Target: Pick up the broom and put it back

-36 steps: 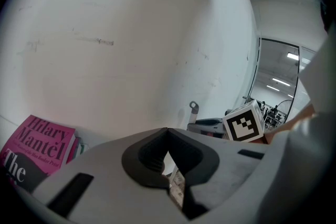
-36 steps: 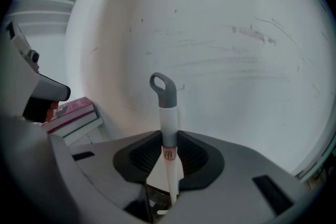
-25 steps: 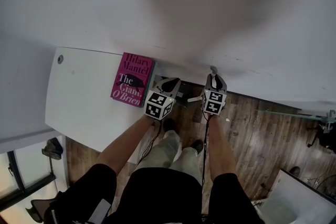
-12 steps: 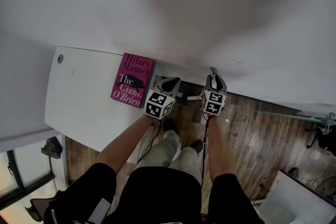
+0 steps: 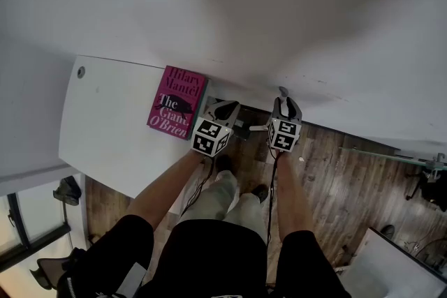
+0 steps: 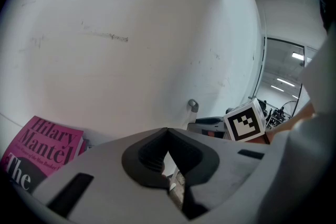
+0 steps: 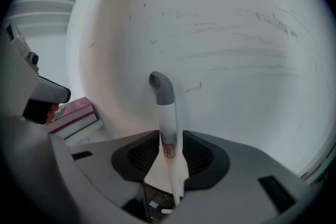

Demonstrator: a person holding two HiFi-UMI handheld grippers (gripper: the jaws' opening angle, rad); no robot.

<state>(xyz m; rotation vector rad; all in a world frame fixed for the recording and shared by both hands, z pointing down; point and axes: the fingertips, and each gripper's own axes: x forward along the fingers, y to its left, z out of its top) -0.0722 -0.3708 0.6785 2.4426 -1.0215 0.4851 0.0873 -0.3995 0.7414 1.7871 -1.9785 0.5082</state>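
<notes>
Right gripper view: loose around the broom handle (image 7: 166, 107).
Just opening right gripper (image 7: 171, 136), not pinching; left gripper (image 6: 167, 130) clenched, empty.

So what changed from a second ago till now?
The right hand-held gripper has just been opening its jaws, letting go of the thin white broom handle with the grey tip, which now stands loose between them. Neither hand moved. The left hand-held gripper stays shut and empty, and the pink book lies where it was on the white table.
</notes>
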